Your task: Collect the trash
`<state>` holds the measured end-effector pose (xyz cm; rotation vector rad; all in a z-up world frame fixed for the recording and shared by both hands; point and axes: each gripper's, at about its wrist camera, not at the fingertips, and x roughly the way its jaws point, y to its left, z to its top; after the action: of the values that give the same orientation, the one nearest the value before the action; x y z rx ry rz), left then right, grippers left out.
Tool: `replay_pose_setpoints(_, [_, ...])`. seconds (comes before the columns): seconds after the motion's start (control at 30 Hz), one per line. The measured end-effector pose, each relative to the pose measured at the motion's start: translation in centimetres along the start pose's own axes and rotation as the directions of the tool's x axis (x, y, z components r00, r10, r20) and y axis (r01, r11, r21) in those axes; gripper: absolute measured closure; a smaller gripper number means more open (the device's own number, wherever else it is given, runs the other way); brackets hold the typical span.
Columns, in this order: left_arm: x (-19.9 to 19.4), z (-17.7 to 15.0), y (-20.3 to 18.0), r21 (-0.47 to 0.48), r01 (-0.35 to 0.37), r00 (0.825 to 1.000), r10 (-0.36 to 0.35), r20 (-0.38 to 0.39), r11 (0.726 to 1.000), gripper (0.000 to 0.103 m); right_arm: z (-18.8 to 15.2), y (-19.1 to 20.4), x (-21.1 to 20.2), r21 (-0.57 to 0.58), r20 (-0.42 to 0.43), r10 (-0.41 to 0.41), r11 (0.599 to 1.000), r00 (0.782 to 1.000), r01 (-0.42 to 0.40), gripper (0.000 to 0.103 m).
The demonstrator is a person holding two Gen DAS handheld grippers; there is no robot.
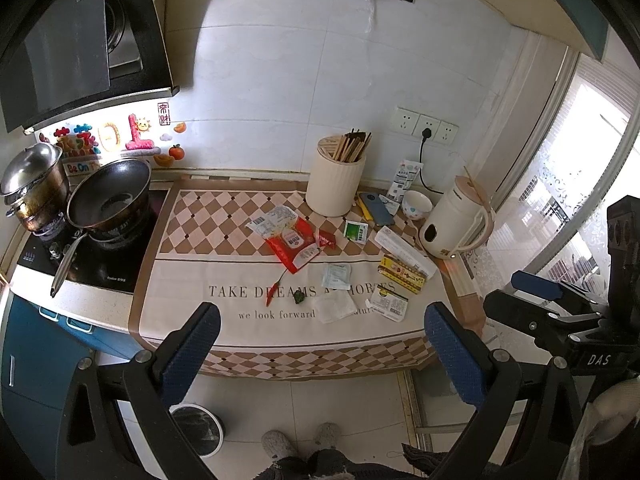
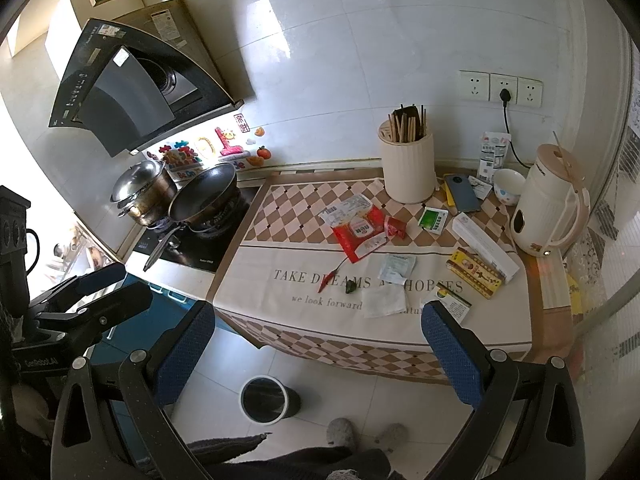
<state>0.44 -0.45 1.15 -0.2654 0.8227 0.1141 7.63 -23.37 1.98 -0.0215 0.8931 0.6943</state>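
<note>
both grippers hang back from the counter, above the floor at its near edge, probably so the whole spread can be taken in before anything is picked. the left gripper [image 1: 320, 344] has its jaws spread wide with nothing between them, and the right gripper [image 2: 316, 344] is likewise released and empty, held just to the right of the left one. the trash lies scattered on the printed cloth [image 2: 280, 264] that covers the counter: a red wrapper [image 2: 362, 232] with a small red sachet [image 2: 394, 227] just right of it in the middle, a green sachet [image 2: 434, 219] further right, a pale packet [image 2: 398, 266], a crumpled white tissue [image 2: 384, 300] near the front edge, a red chili [image 2: 326, 283] and a dark green scrap [image 2: 351, 287] left of the tissue. a yellow box [image 2: 476, 274] and a small label card [image 2: 454, 300] sit toward the right. the open bin [image 2: 266, 398] stands on the floor below the near left of the counter, near the person's slippers, likely put there so each piece drops in with a short swing. the kettle [image 2: 550, 216], chopstick holder [image 2: 408, 170], phone [image 2: 462, 193] and bowl [image 2: 508, 186] line the far side and seem to belong there. the near tissue looks like the easiest first grab.
</note>
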Motion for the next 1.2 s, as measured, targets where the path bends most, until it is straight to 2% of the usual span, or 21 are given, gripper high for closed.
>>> replay_pose_setpoints(1.2, [0.4,0.8,0.3,0.007,0.017,1.000,-0.017,0.001,1.000,0.000,-0.1,-0.2,0.0,0.004,0.001,0.002,1.000,1.000,-0.002,0.000])
